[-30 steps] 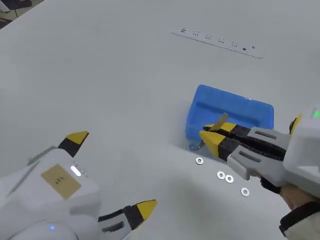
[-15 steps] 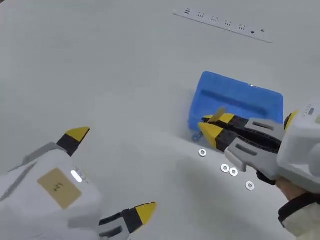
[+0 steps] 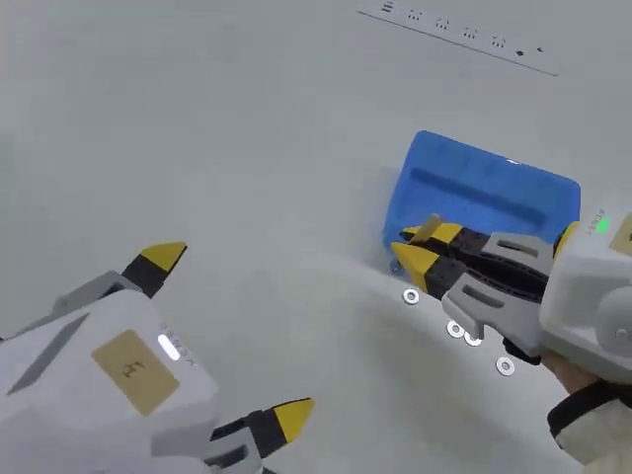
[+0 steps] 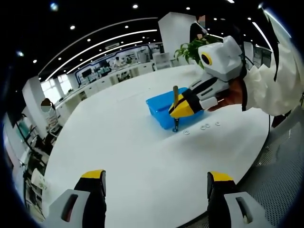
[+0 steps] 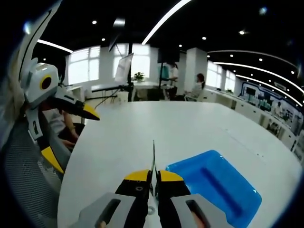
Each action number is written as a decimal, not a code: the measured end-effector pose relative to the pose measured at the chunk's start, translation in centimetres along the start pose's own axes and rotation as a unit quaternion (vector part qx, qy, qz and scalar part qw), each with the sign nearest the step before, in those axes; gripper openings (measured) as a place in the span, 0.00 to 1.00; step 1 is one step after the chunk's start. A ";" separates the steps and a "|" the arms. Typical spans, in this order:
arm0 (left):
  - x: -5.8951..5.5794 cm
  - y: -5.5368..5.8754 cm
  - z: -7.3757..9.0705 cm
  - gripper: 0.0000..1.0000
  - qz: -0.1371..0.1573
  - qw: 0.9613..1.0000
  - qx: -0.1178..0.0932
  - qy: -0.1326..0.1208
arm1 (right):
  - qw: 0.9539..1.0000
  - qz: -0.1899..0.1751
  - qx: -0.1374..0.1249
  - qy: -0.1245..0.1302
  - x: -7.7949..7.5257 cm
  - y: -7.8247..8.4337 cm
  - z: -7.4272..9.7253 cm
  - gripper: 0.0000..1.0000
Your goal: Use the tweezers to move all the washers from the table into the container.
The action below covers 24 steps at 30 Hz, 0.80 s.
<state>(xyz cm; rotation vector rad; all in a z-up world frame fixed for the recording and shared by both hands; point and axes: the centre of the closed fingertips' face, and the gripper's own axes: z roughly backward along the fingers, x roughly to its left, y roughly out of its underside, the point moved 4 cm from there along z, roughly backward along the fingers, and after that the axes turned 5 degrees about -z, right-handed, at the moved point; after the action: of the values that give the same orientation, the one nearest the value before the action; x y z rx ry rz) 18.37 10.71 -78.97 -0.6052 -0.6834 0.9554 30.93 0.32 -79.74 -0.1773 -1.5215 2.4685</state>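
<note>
My right hand-held gripper (image 3: pixel 415 249), clenched on the tweezers (image 4: pixel 175 92), has dipped closer to the nearest of four washers (image 3: pixel 411 295) on the table (image 3: pixel 247 148) at lower right, just before the blue container (image 3: pixel 484 193), so a pickup seems next; my left hand-held gripper (image 3: pixel 227 336) hangs released at lower left.

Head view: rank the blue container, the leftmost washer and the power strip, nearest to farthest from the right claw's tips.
1-2. blue container, just behind the right claw, and leftmost washer, just in front: too close to call.
3. power strip, far back on the table.
</note>
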 end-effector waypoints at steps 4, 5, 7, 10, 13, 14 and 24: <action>0.0 0.0 0.0 0.90 0.000 1.000 -0.001 0.002 | 1.000 0.009 0.005 0.001 -0.2 0.1 -0.3 0.02; 0.0 0.0 0.0 0.90 -0.001 1.000 0.001 0.003 | 1.000 0.008 0.005 0.001 -0.3 0.2 -0.3 0.02; 0.0 0.1 -0.1 0.90 -0.003 1.000 0.002 0.001 | 1.000 0.007 0.007 0.000 -0.3 0.2 -0.4 0.02; -0.1 0.1 -0.1 0.90 -0.001 1.000 0.004 0.003 | 1.000 0.005 0.004 -0.002 -0.4 0.2 -0.5 0.02; -0.1 0.1 -0.1 0.89 -0.003 1.000 0.005 0.003 | 1.000 0.002 0.003 0.000 -0.5 0.2 -0.6 0.02; -0.1 0.1 -0.1 0.89 -0.003 1.000 0.006 0.003 | 1.000 0.000 0.002 0.000 -0.6 0.2 -0.6 0.02; -0.2 0.3 -0.2 0.89 -0.006 1.000 0.011 0.004 | 1.000 -0.015 0.002 0.010 -1.0 0.4 -0.2 0.02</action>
<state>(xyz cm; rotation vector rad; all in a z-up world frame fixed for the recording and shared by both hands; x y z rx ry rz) 18.28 10.63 -79.32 -0.5853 -0.6688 0.9477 31.85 0.08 -80.17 -0.1755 -1.4998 2.4387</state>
